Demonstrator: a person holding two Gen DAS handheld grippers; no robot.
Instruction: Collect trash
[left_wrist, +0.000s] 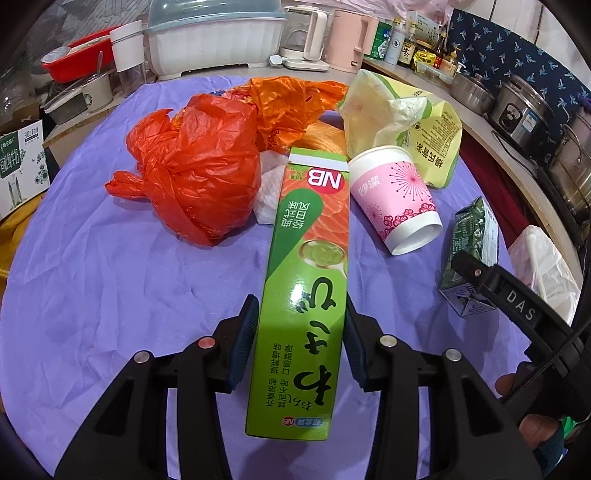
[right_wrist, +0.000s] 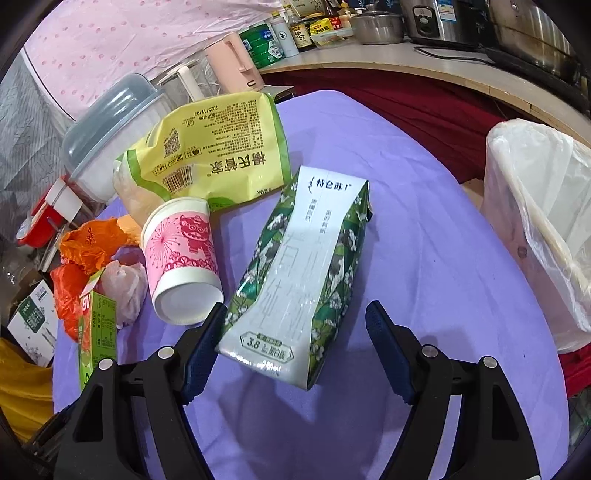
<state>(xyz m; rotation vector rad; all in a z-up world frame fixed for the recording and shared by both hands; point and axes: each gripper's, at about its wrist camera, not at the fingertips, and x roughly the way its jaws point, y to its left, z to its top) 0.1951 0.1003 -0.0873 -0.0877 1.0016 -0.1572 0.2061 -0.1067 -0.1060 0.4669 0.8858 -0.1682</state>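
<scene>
My left gripper (left_wrist: 299, 317) is shut on a long green wasabi box (left_wrist: 310, 280), its blue pads pressing both long sides, the box pointing away over the purple tablecloth (left_wrist: 110, 277). My right gripper (right_wrist: 295, 308) is open and straddles the near end of a green-and-white milk carton (right_wrist: 306, 258) lying flat. The left pad is close against the carton; the right pad stands well apart. From the left wrist view the carton (left_wrist: 471, 236) lies at the right. A pink paper cup (left_wrist: 391, 195) (right_wrist: 181, 254) lies on its side beside it.
A red plastic bag (left_wrist: 199, 166), an orange bag (left_wrist: 284, 103), a white tissue (left_wrist: 267, 192) and a yellow-green pouch (right_wrist: 214, 155) lie further back. A bin with a white liner (right_wrist: 535, 221) stands off the table's right edge. Kitchenware crowds the back counter.
</scene>
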